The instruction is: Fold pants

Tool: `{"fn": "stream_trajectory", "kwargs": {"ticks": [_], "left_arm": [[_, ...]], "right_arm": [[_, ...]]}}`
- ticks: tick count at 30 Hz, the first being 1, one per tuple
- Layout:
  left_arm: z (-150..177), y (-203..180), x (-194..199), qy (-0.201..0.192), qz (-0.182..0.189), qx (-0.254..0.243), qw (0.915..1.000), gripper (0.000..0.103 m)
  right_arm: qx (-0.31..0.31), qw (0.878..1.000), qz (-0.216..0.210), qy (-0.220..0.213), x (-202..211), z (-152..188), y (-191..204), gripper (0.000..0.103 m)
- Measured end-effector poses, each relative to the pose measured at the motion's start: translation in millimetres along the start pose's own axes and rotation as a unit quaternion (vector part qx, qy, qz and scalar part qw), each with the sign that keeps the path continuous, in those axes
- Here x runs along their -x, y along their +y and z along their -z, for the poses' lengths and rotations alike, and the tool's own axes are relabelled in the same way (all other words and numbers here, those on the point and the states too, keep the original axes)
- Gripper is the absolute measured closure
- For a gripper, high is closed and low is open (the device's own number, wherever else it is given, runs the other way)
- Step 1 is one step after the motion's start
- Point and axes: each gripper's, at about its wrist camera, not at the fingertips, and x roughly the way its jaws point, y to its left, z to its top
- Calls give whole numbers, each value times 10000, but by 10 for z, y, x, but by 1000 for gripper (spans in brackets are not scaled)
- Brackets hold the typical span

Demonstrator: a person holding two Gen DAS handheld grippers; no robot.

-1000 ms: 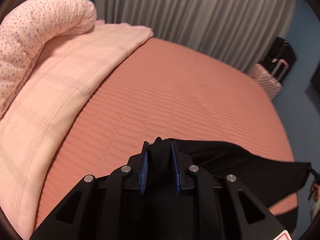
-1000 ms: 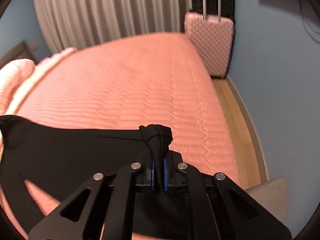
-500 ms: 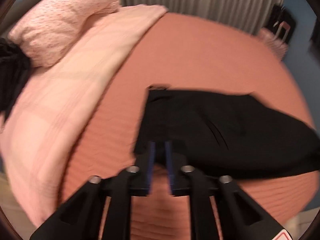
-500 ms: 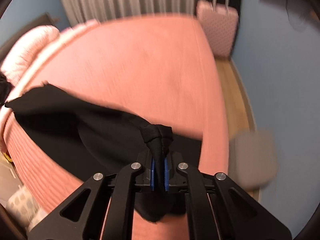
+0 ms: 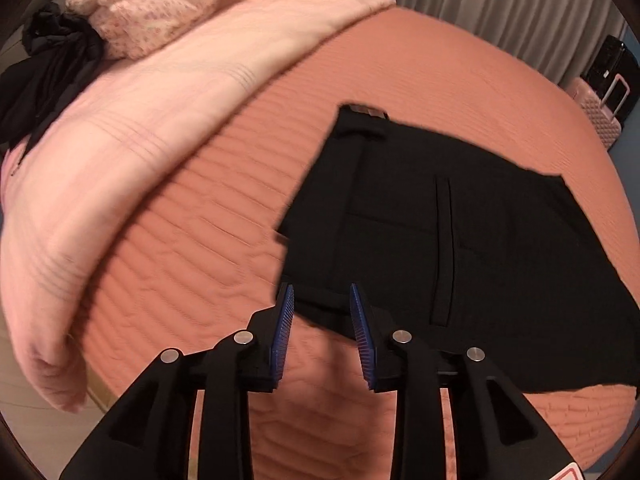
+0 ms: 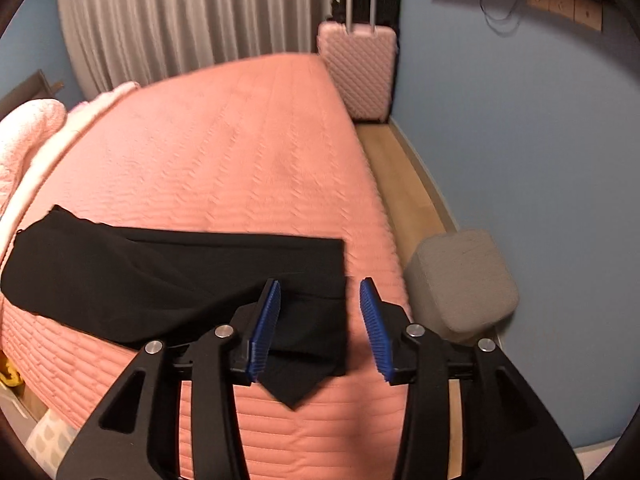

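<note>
Black pants (image 5: 440, 236) lie flat on the salmon quilted bed (image 5: 200, 248), waistband toward the left. My left gripper (image 5: 322, 294) hovers just above the near waistband corner; its jaws are opening and the blue pads (image 5: 282, 328) stand clear of the cloth. In the right wrist view the pants (image 6: 160, 276) stretch leftward across the bed's near edge. My right gripper (image 6: 319, 288) is over their right end, jaws opening, with the cloth lying below between the pads (image 6: 264, 320) and untouched by them.
A pale pink blanket (image 5: 132, 152) and a speckled pillow (image 5: 180, 4) lie at the bed's left, with a dark garment (image 5: 44, 64) beside them. A pink suitcase (image 6: 358, 68) stands by the curtain. A grey stool (image 6: 460, 280) sits on the wooden floor to the right.
Both grippers carried the pants down onto the bed, then opened and let go. The cloth now lies spread flat instead of hanging bunched between the pads.
</note>
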Motion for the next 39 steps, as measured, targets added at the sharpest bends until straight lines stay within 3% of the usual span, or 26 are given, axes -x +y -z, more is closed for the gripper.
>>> {"fn": "stream_trajectory", "kwargs": {"ticks": [3,4,8,13,15,16,21,23,26,28,31,32,34,36,39], "left_arm": [[21,34,-298,338,-130,395,9986,69],[42,103,-289,263,-76,747,9968,63],[141,267,-185,161,13,1642,9863,61],[178,294,-248,-13,-291,1886,9816,61],[19,235,-277,-194,-254,1779,9835,79],[-47,238,-274,-267,-38,1800,9833,103],[-457,324,-57,-1085,171,1769,9781,103],[-575,371,-141,-1013,54,1712,9800,103],[-543,375,-412,-472,-421,1376,9885,103],[-383,359,-224,-742,-527,1342,9868,103],[-171,202,203,-1265,-982,1069,9813,92],[-129,152,280,-1305,-1170,970,9797,82],[-32,-15,495,-1441,-1489,697,9758,77],[59,-299,699,-1581,-1420,290,9767,76],[130,-897,864,-1681,-1072,-308,9794,62]], "right_arm": [[56,9994,-347,15,61,40,328,62],[101,9990,-432,18,65,58,438,62],[-53,9965,-833,74,40,89,756,62],[-128,9929,-1173,177,-73,157,1185,62],[-103,9909,-1319,267,-104,179,1322,62],[-95,9909,-1314,281,-107,187,1373,62],[-47,9906,-1344,244,-15,205,1429,62],[-79,9913,-1289,259,-26,236,1368,62],[-249,9937,-1051,295,-67,292,1240,58],[-423,9954,-829,245,-13,313,1046,56],[-480,9982,-334,139,49,358,719,37],[-505,9983,-245,171,31,365,627,37],[-624,9972,-190,375,-88,347,356,37],[-605,9959,-210,645,-239,344,169,37],[-616,9927,4,1036,-466,465,-133,37]]}}
